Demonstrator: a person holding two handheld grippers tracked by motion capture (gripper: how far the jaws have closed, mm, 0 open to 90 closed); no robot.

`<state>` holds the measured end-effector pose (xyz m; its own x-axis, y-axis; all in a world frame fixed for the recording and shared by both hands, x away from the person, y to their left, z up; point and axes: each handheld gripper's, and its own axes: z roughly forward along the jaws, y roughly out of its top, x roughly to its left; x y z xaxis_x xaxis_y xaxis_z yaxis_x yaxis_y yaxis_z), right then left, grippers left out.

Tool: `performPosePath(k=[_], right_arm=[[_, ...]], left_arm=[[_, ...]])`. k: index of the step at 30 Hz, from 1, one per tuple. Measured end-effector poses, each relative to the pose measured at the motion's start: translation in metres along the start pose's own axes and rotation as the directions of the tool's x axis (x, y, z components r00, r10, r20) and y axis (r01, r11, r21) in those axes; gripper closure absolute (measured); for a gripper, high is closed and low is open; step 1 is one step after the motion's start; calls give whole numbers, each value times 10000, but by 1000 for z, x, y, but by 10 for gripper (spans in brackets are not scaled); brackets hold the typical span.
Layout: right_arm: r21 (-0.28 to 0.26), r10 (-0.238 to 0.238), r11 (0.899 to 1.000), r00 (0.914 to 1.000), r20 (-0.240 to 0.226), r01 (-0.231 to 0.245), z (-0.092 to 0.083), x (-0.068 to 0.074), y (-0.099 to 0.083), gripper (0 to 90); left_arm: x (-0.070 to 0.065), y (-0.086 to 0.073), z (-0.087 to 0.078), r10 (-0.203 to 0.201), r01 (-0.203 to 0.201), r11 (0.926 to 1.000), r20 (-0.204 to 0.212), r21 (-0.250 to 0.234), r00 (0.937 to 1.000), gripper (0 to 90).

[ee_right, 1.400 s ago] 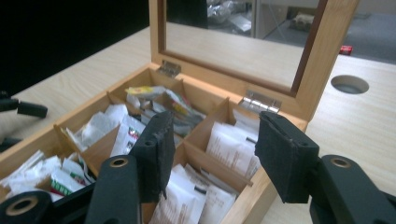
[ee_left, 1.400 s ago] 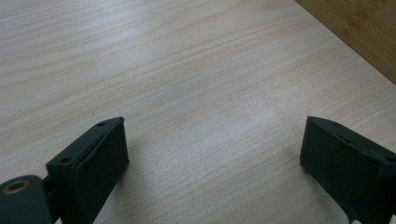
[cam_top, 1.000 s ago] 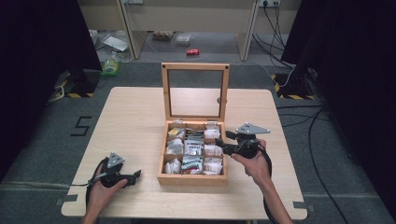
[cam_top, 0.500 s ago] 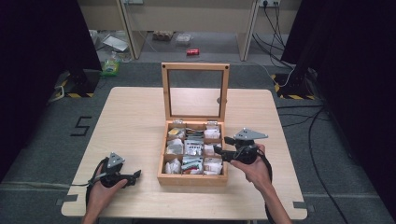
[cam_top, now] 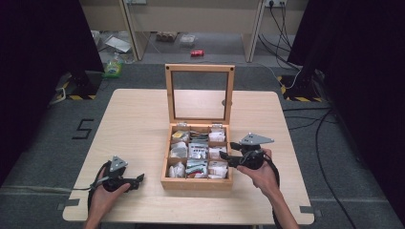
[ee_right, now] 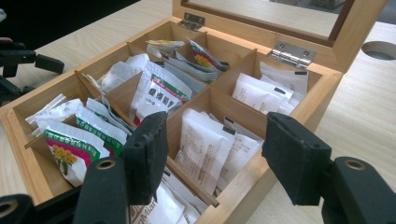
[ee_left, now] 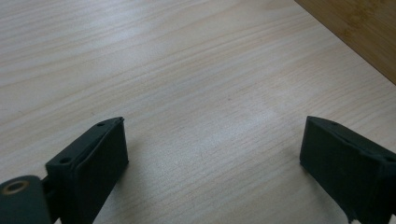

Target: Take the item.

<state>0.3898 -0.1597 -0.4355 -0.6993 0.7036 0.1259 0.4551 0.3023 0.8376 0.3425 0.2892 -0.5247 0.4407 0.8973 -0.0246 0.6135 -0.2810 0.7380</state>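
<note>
A wooden box (cam_top: 197, 182) stands open mid-table, its glass lid (cam_top: 199, 69) upright at the back. Its compartments hold several tea sachets (cam_top: 197, 151). My right gripper (cam_top: 227, 150) hovers at the box's right edge, pointing left over the right column. In the right gripper view its jaws (ee_right: 217, 135) stand open above a white sachet (ee_right: 203, 144) without touching it; they have just closed a little. My left gripper (cam_top: 139, 179) rests on the table left of the box. Between its open jaws (ee_left: 212, 135) is bare wood.
The pale wooden table (cam_top: 133, 124) has a round hole (cam_top: 223, 102) behind the lid. On the floor beyond lie a green bottle (cam_top: 113, 67) and a red item (cam_top: 197, 53). Cables run along the floor at the right.
My right gripper has shifted slightly nearer and lower at the box's right edge. The left gripper has stayed where it was.
</note>
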Motion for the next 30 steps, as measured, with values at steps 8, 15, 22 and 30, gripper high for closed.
performPosePath(k=[8,15,22,30], right_arm=[[211,-142,9997,9999,-50,143,3,0,0,438],[366,-233,9990,9997,-123,238,6,0,-2,452],[578,-290,9979,9996,-64,293,18,1,-3,457],[610,-346,9975,9994,-4,345,30,0,5,455]], left_arm=[[0,0,0,-1,1,10000,-1,0,10000,71],[0,0,0,0,0,10000,-1,1,10000,71],[0,0,0,-5,5,10000,0,-1,10000,71],[0,0,0,-5,5,10000,1,-2,10000,70]])
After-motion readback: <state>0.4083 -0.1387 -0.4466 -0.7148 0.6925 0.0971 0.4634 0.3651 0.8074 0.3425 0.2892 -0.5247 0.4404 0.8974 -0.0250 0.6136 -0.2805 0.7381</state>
